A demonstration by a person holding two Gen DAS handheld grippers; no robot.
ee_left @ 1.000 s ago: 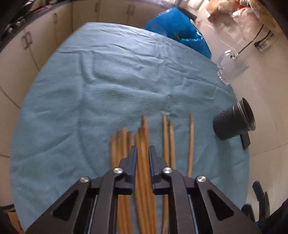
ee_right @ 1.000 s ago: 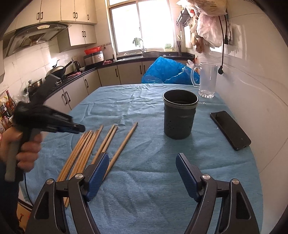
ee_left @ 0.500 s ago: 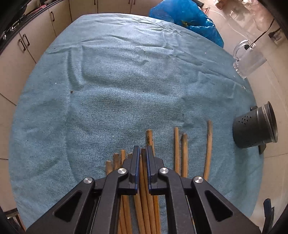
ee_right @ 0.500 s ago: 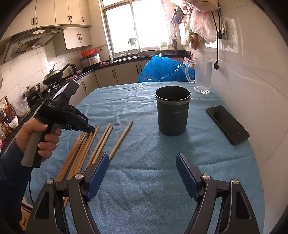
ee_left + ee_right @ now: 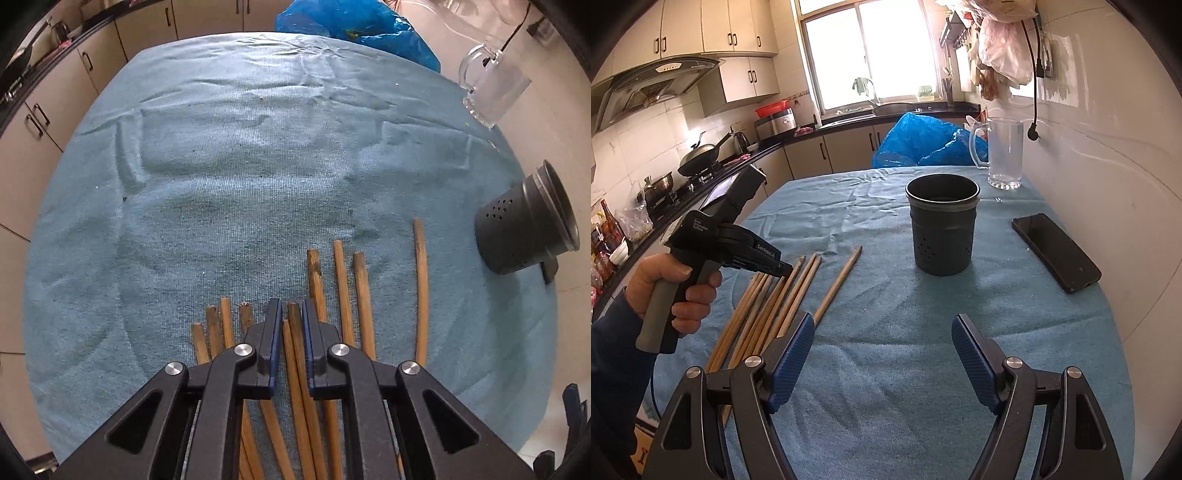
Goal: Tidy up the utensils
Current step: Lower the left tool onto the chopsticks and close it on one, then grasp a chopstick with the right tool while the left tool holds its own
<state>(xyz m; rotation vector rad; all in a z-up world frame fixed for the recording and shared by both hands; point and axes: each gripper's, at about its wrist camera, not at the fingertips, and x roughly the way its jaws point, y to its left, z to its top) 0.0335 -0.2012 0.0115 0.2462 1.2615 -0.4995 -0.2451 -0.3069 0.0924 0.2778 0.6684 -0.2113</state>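
1. The left gripper [image 5: 288, 325], low in the middle of the left wrist view, points steeply down over the chopsticks [image 5: 343, 295]. Its jaws stand nearly together and are opening slightly, with one or two sticks in the narrow gap between them; whether the pads press on them I cannot tell. Narrow jaws suit picking out a single thin stick.
2. The chopsticks lie side by side on the blue cloth [image 5: 240, 166], ends toward the top of the frame, so one can probably be taken from the end.
3. The dark cup [image 5: 942, 229], at the centre of the right wrist view, stands upright and open at the top, well apart from the sticks, likely where they go.
4. The right gripper [image 5: 882, 354] hangs wide and empty at the bottom of that view, facing the cup, perhaps ready to steady it.
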